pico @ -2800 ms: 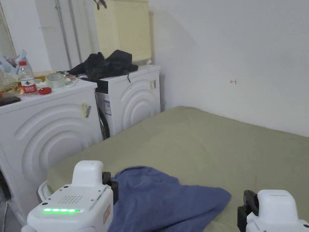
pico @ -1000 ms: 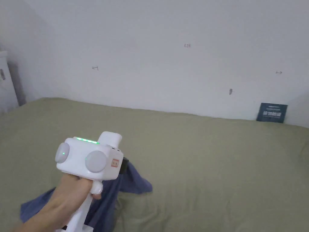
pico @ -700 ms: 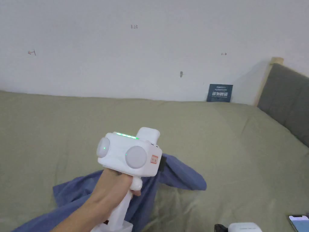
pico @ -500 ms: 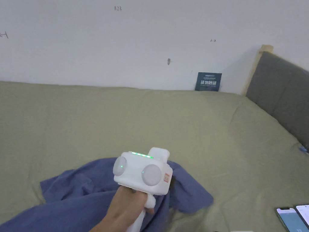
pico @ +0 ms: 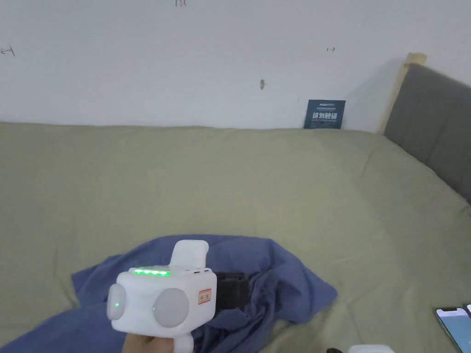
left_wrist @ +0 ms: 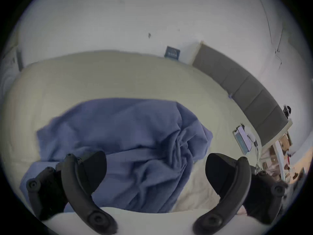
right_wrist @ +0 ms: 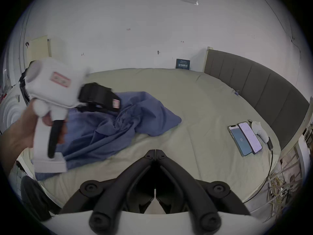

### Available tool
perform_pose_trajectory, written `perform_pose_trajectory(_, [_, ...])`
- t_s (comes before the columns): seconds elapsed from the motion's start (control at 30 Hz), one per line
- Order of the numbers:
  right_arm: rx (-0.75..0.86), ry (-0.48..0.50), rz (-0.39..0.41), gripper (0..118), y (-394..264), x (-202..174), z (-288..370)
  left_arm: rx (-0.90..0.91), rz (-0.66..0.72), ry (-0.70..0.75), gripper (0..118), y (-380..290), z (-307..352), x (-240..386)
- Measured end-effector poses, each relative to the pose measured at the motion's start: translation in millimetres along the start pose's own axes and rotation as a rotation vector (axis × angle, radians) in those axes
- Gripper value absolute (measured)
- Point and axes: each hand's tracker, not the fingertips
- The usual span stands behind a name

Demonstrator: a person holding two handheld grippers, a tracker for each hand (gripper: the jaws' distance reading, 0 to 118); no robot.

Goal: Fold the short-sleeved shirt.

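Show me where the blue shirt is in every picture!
Head view: blue shirt bottom centre, crumpled on the bed.
Left gripper view: shirt centre, beyond the open fingers.
Right gripper view: shirt left of centre.
Shared landmark: dark sign against the wall.

Shirt point(pico: 257, 280) cut off at bottom edge; left tongs point(right_wrist: 108, 103) motion-blurred

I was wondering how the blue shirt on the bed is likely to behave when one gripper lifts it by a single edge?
The blue shirt lies crumpled in soft folds on the bed, so it will likely drape limply and hang bunched. It looks thin, so probably light. The open left gripper hovers over it; one pinch may gather several layers.
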Motion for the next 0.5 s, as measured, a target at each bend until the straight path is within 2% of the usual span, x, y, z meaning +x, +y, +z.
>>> perform_pose_trajectory(0.03, [0.011, 0.005, 0.003, 0, 1.9, -3.3, 3.6, 0.01, 0.005, 0.03, 112, -5.5, 24.5, -6.7])
perform_pose_trajectory(0.07, [0.025, 0.008, 0.006, 0, 4.5, -8.4, 9.4, 0.051, 0.023, 0.051, 97, -15.5, 50.4, -14.6])
perform_pose_trajectory(0.13, [0.067, 0.022, 0.015, 0, 8.3, -16.3, 19.5, 0.161, 0.101, 0.145, 20, -37.4, 98.9, -26.4])
perform_pose_trajectory(0.17, [0.081, 0.027, 0.019, 0, 10.6, -20.9, 25.9, 0.195, 0.134, 0.17, 6, -48.5, 121.8, -33.2])
perform_pose_trajectory(0.27, [0.139, 0.052, 0.043, 0, 14.4, -33.9, 46.7, 0.289, 0.183, 0.253, 6, -81.1, 186.2, -48.1])
perform_pose_trajectory(0.33, [0.16, 0.056, 0.061, 0, 13.5, -40.6, 56.5, 0.346, 0.168, 0.346, 6, -102.5, 224.3, -54.1])
perform_pose_trajectory(0.4, [0.169, 0.07, 0.064, 0, 11.9, -46.5, 62.1, 0.354, 0.113, 0.445, 6, -119.2, 250.4, -65.1])
perform_pose_trajectory(0.5, [0.167, 0.093, 0.069, 0, 10.9, -58.3, 65.3, 0.358, 0.134, 0.54, 6, -135.4, 282.2, -78.9])
